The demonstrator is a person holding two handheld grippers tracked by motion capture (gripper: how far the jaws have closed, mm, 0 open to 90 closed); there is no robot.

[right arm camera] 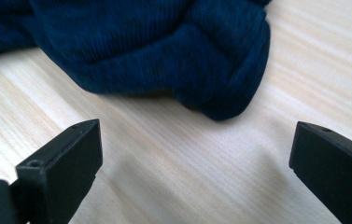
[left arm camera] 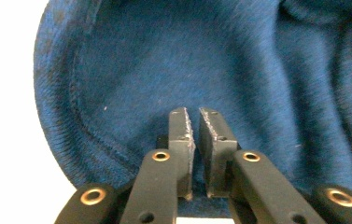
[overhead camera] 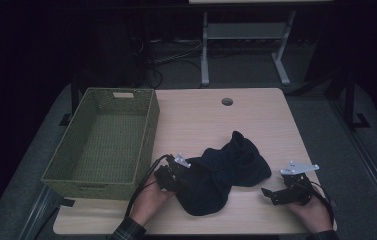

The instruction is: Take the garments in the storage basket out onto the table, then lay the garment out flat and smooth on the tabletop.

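My left gripper (overhead camera: pixel 180 176) sits at the left edge of the dark blue garment (overhead camera: pixel 226 172), which lies crumpled on the near half of the bench (overhead camera: pixel 201 120). In the left gripper view its 2 fingers (left arm camera: pixel 181 140) stand nearly together, a thin slit between them, lying over the cloth (left arm camera: pixel 211 60) just inside its stitched hem; I cannot tell whether any fabric is pinched. My right gripper (overhead camera: pixel 271 194) rests low at the bench's near right corner, fingers (right arm camera: pixel 66 163) wide apart with bare wood between them, and the garment's rounded fold (right arm camera: pixel 220 70) lies ahead of them, not touching. The green woven basket (overhead camera: pixel 146 145) stands along the bench's left edge, its near right corner just beside my left hand (overhead camera: pixel 148 197). The far half of the bench is open for moving.
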